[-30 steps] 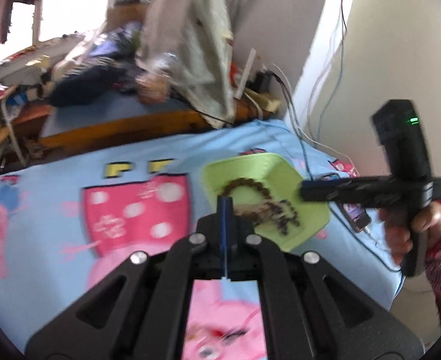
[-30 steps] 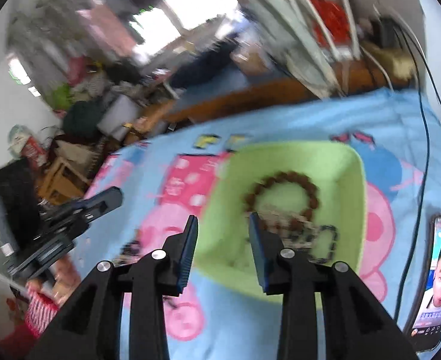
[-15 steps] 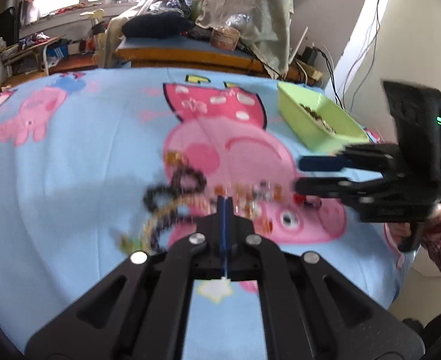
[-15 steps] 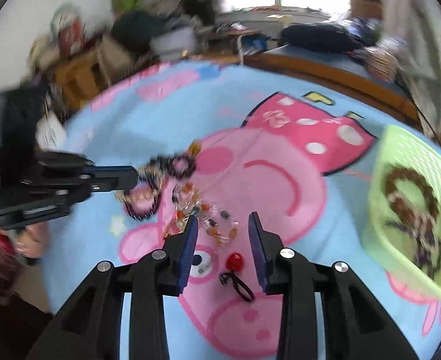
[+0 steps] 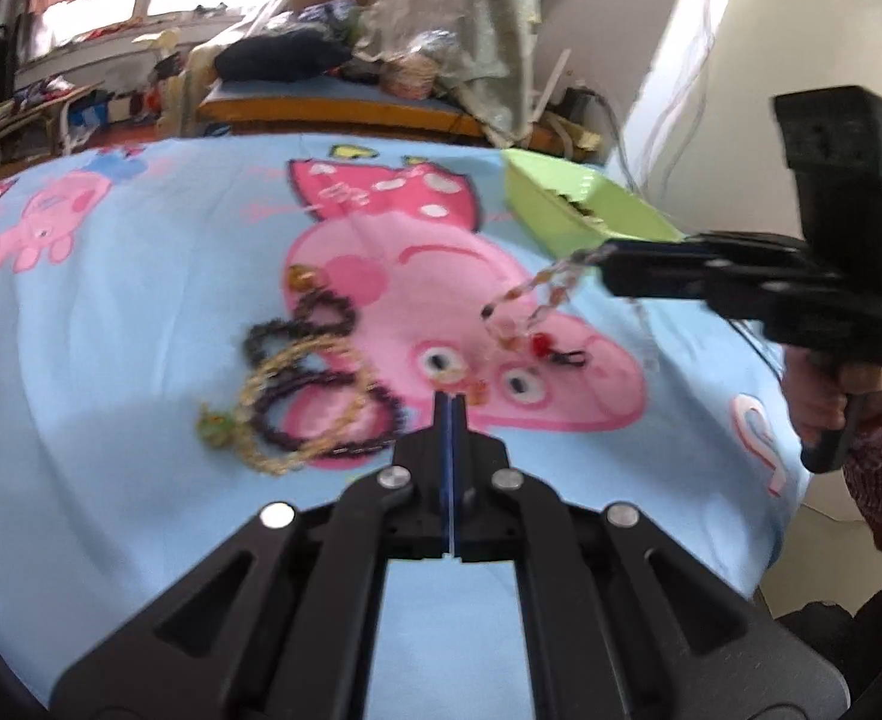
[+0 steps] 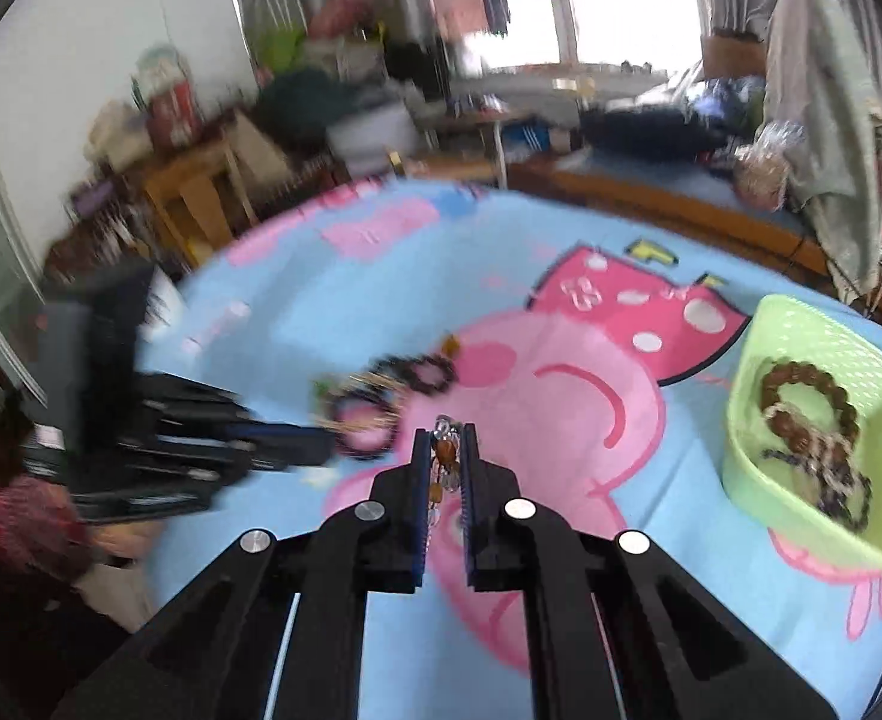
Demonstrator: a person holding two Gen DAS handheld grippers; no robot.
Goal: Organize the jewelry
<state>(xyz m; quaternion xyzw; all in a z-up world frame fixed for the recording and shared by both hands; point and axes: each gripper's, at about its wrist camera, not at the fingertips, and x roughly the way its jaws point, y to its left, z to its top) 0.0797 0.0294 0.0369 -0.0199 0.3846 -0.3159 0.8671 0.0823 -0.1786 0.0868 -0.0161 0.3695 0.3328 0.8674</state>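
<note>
Right wrist view: right gripper [image 6: 444,450] pinches a clear-and-amber beaded bracelet [image 6: 444,461]; green plastic basket [image 6: 801,324] sits at three o'clock. Dangling loop may slip or snag. Left gripper [image 5: 450,411] pressed together, empty.

Both cameras ride just behind their own jaws and look forward and steeply down onto the blue cartoon-print bedspread [image 5: 141,300]. The left wrist view faces across the bed toward the wall corner, with the right gripper [image 5: 606,261] entering from its right edge. The right wrist view looks from the opposite side toward the window and cluttered shelves, the left gripper [image 6: 321,441] at its left. Both share the pink pig print, the loose bead pile [image 5: 315,384] and the green basket [image 6: 801,324].
</note>
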